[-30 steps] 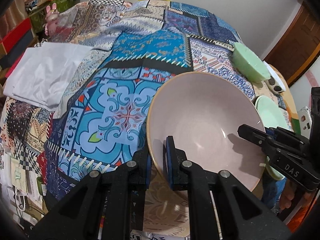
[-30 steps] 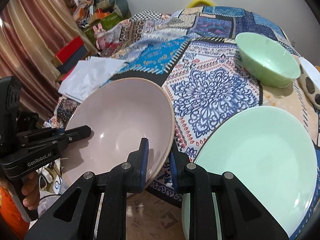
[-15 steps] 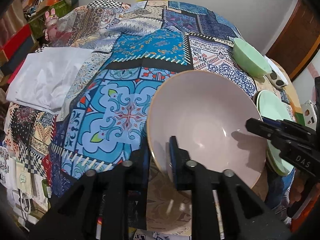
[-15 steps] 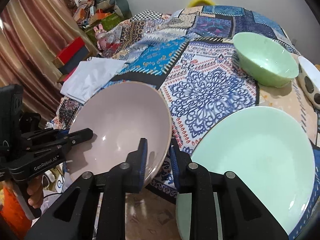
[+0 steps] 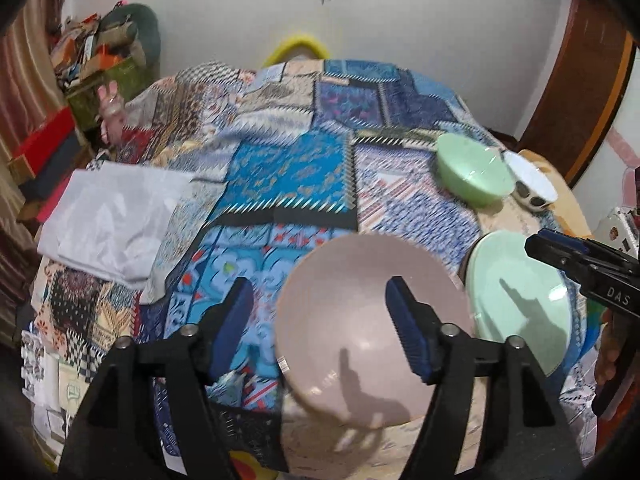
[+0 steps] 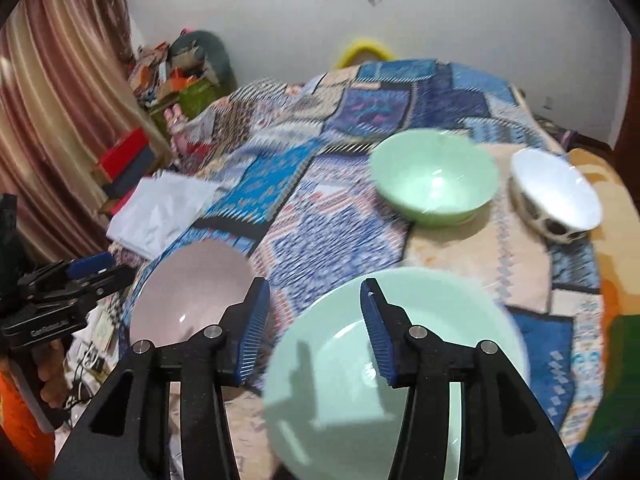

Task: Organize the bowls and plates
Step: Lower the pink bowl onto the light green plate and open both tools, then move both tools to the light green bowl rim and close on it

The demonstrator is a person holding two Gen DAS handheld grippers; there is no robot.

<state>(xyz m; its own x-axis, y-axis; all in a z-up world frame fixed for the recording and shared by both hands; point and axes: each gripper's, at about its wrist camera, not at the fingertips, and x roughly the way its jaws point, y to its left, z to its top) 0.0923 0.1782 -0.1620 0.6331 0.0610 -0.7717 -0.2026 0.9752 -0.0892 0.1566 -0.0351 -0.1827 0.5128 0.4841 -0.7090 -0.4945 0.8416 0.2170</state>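
Jaws on our left gripper [image 5: 320, 320] and right gripper [image 6: 312, 328] are opening, empty; the pink bowl [image 5: 372, 332] sits released beside the green plate [image 6: 396, 372]. Next we likely gather the green bowl [image 6: 434, 178] beyond.

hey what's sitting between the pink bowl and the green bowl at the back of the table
Only bare patterned tablecloth: nothing lies between the wide pink ceramic bowl and the deep pale-green bowl, as the right wrist view shows.
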